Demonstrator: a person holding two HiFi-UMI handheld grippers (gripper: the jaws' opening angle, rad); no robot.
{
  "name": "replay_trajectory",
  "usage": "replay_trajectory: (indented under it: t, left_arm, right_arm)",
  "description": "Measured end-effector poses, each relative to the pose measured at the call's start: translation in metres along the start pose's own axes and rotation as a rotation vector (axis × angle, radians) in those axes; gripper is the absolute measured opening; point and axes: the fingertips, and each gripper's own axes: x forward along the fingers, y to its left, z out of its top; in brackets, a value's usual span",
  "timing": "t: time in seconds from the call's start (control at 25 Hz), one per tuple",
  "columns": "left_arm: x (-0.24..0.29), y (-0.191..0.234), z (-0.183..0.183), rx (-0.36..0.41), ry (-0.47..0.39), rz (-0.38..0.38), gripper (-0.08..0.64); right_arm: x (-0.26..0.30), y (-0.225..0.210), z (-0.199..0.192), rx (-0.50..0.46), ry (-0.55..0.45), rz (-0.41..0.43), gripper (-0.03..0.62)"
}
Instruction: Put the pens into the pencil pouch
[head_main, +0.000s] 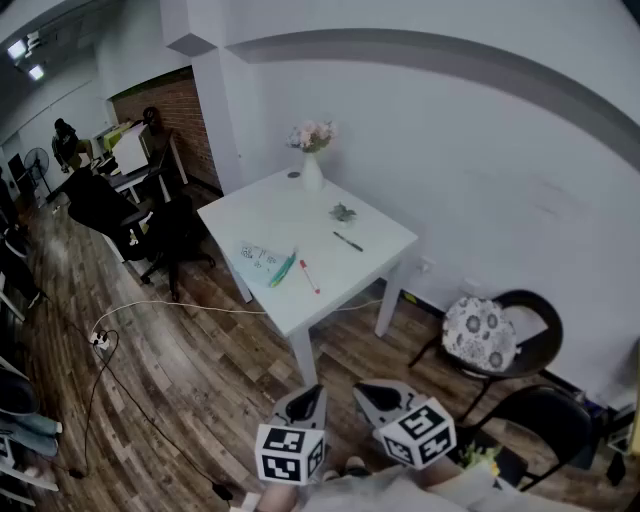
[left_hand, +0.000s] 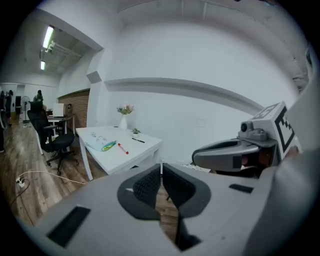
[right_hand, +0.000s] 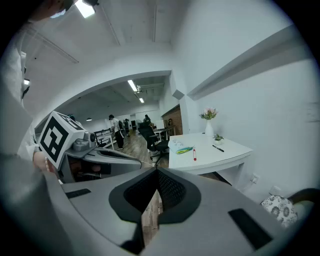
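Both pairs of jaws pressed together, nothing pinched.
The left gripper (head_main: 305, 393) and right gripper (head_main: 372, 392) are held well apart from the white square surface (head_main: 290, 215), where a translucent printed pencil pouch (head_main: 260, 258), green pen (head_main: 283, 270), red pen (head_main: 309, 277) and thin black pen (head_main: 348, 241) are laid.

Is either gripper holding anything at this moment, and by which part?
Nothing is held: left gripper and right gripper are both shut and empty; the red pen lies on the table.
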Motion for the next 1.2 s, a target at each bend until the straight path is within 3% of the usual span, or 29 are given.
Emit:
replay_trajectory:
  t: [0.4, 0.52, 0.68, 0.84, 1.12, 1.2]
  left_arm:
    - [0.004, 0.012, -0.01, -0.012, 0.036, 0.036, 0.015]
    - [0.007, 0.008, -0.005, -0.015, 0.01, 0.017, 0.015]
    - [0.01, 0.0, 0.005, -0.023, -0.057, -0.025, 0.015]
    - [0.015, 0.006, 0.018, -0.039, -0.13, -0.009, 0.015]
    - [0.022, 0.012, 0.021, -0.047, -0.138, 0.069, 0.017]
    - [0.022, 0.01, 0.019, -0.051, -0.133, 0.072, 0.017]
  right_arm:
    - [0.009, -0.004, -0.006, 0.01, 0.034, -0.008, 0.006]
    - [0.01, -0.003, -0.002, -0.004, 0.017, 0.01, 0.006]
    - [0.007, -0.005, 0.011, 0.049, -0.076, 0.059, 0.006]
    - [0.013, -0.012, 0.016, -0.012, -0.072, 0.088, 0.006]
    - [0.013, -0.034, 0.013, -0.033, -0.067, 0.048, 0.012]
    - [0.013, -0.038, 0.009, -0.034, -0.065, 0.041, 0.067]
